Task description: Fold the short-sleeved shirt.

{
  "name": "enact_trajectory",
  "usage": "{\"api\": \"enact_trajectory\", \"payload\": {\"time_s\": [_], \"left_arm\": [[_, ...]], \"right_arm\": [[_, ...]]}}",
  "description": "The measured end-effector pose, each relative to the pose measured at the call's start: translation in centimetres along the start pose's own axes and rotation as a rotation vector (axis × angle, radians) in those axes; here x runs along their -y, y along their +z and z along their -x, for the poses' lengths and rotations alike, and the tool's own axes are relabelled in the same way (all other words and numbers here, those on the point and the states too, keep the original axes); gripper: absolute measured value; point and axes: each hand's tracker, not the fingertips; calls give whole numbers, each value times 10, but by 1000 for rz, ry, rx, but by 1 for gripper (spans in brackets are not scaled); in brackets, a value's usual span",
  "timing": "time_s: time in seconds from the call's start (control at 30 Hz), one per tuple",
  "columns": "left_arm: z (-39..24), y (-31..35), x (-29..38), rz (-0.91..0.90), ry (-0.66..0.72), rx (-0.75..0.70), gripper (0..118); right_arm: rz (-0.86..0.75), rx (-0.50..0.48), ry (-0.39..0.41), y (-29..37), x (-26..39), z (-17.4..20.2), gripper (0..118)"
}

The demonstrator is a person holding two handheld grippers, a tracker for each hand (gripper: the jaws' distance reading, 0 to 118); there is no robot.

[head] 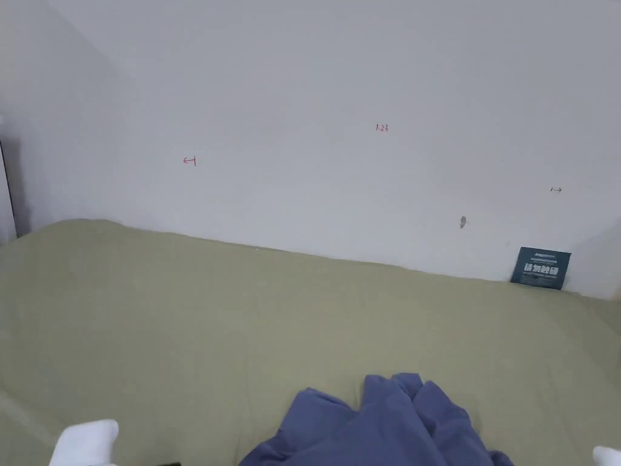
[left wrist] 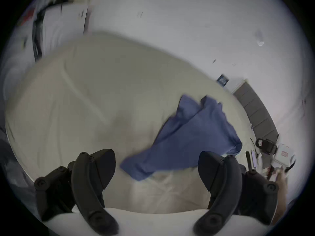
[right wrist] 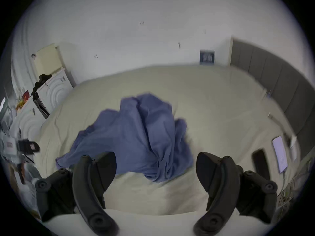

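My blue short-sleeved shirt [right wrist: 136, 137] lies crumpled on the bed [right wrist: 213, 95], just ahead of my right gripper [right wrist: 156, 164]; left gripper [left wrist: 156, 164] sits farther off. Both have jaws spread, holding nothing.

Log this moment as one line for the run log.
shirt: crumpled on bed, unfolded | left gripper: open, empty | right gripper: open, empty

Lighting: soft, even, rather dim; faint shadows only. Both gripper views: fisheye bending with dark vignetted corners. Motion blur smears the crumpled blue cotton shirt [right wrist: 136, 137] and room edges.
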Motion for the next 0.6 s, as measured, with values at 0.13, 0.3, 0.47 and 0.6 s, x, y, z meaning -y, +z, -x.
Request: {"api": "enact_trajectory", "payload": {"time_s": [0.13,0.3,0.47,0.6], "left_arm": [[-19,24,24,-173,-127,-32,71],[-26,20,46,-113,-180,-60,0],[-15,20,49,-73,-137,-43,0],[4,4,12,125,-219,47,0]], "right_arm": [[-97,74,-5,36,21,10,85],[-146,120,-46,51,52,9,0],[-92,82,-58,46,61,8,0],[-72,75,-48,42,56,8,0]]}}
